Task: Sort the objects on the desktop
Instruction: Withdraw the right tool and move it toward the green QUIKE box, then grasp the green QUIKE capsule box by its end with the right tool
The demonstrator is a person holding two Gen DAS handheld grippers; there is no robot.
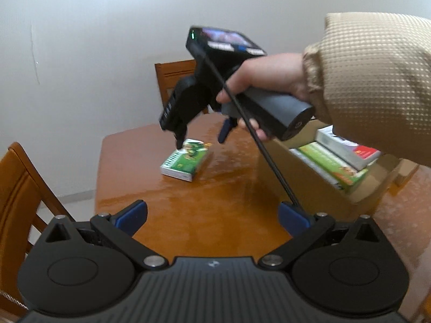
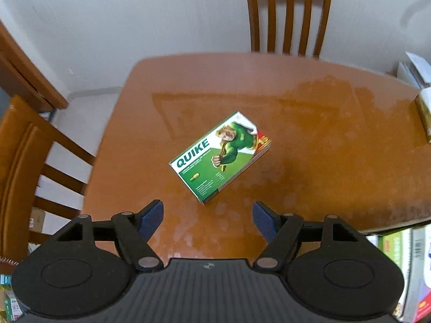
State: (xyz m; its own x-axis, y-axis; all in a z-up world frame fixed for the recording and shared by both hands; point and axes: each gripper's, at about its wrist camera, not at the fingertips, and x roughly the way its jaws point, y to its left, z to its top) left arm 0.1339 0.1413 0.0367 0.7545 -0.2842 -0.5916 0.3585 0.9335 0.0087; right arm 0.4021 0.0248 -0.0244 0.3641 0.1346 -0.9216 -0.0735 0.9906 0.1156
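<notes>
A green and white QUIKE medicine box (image 2: 219, 157) lies flat on the orange-brown wooden table (image 2: 323, 134). My right gripper (image 2: 208, 219) hovers just short of its near corner, open, with nothing between the blue pads. In the left wrist view a hand (image 1: 264, 78) in a beige sleeve holds that right gripper (image 1: 202, 137) tilted down over the box (image 1: 186, 162), one fingertip close above the box's far end. Back from it, over bare table (image 1: 215, 193), my left gripper (image 1: 212, 216) is open and holds nothing.
An open cardboard carton (image 1: 309, 188) at the right holds several packs (image 1: 334, 164), seen also at the right wrist view's lower right as packs (image 2: 404, 255). A wooden chair (image 2: 288, 13) stands behind the table, another chair (image 2: 24, 161) at the left. A gold item (image 2: 424, 115) lies at the table's right edge.
</notes>
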